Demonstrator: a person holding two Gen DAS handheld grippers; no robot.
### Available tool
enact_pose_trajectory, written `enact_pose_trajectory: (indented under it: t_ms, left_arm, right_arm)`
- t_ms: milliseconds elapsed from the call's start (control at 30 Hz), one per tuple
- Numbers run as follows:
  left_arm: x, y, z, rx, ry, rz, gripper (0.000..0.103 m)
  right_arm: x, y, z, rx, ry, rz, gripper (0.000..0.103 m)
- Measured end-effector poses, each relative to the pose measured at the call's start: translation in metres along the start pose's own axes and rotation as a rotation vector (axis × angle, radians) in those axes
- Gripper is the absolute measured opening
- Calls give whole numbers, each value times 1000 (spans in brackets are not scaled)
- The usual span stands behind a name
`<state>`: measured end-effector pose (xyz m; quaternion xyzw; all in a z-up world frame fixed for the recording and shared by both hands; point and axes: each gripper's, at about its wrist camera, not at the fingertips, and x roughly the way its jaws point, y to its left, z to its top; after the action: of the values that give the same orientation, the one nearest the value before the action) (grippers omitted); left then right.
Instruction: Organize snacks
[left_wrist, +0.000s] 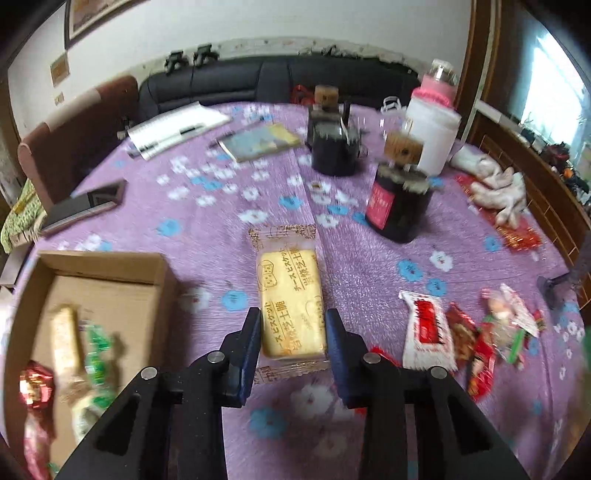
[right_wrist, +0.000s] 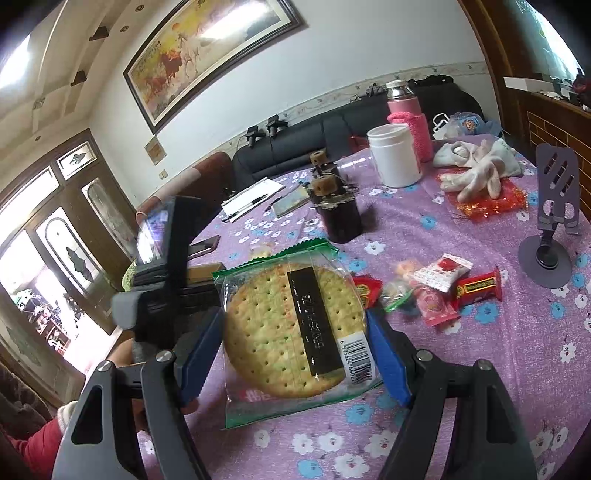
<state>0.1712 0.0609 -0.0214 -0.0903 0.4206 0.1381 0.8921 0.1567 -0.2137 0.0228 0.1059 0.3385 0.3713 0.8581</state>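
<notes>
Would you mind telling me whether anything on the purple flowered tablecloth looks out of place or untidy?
Yes: a loose heap of small wrapped snacks lies scattered on the purple flowered tablecloth, outside the brown cardboard box that already holds a few. A crumpled pair of white gloves also sits among the tableware. Nothing looks spilled or broken.

Biscuit packet (left_wrist: 291, 295): "チーズビスケット" (also "芝士脆").

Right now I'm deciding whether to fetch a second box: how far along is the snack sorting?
Done: a few wrapped snacks already lie in the brown cardboard box. In hand: the left gripper is closed around the yellow rectangular biscuit pack; the right gripper holds the round cracker in a green-edged clear wrapper. Left: the small pile of red and white wrapped candies on the purple floral tablecloth.
</notes>
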Motion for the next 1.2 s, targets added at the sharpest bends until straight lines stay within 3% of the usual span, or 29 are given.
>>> enact_pose_trajectory:
  t_ms: [133, 267, 433, 567, 767, 1100, 1133, 1167, 1200]
  left_arm:
    - [-38, 27, -3, 0, -77, 34, 36]
    - [-65, 78, -11, -44, -116, 100, 36]
    - [-80, 146, -25, -91, -113, 188, 36]
    - [-81, 186, -36, -127, -93, 212, 36]
    - [-77, 216, -54, -141, -56, 183, 36]
    - [-67, 223, -57, -113, -27, 196, 38]
    - [-66, 221, -56, -109, -25, 201, 39]
    - [-66, 220, -56, -107, -21, 207, 47]
    - [-67, 220, -56, -109, -20, 216, 62]
  right_arm:
    - [8, 18, -1, -19, 11, 32, 76]
    - [28, 49, -3, -45, 42, 94, 76]
    - [72, 102, -5, -101, 112, 194, 76]
    - [108, 150, -9, -168, 161, 258, 76]
    - [158, 188, -15, -233, 234, 262, 76]
    - [188, 191, -22, -249, 285, 221, 77]
    - [187, 190, -21, -249, 285, 220, 77]
    - [187, 189, -21, -248, 286, 220, 77]
    - [186, 189, -20, -244, 285, 222, 77]
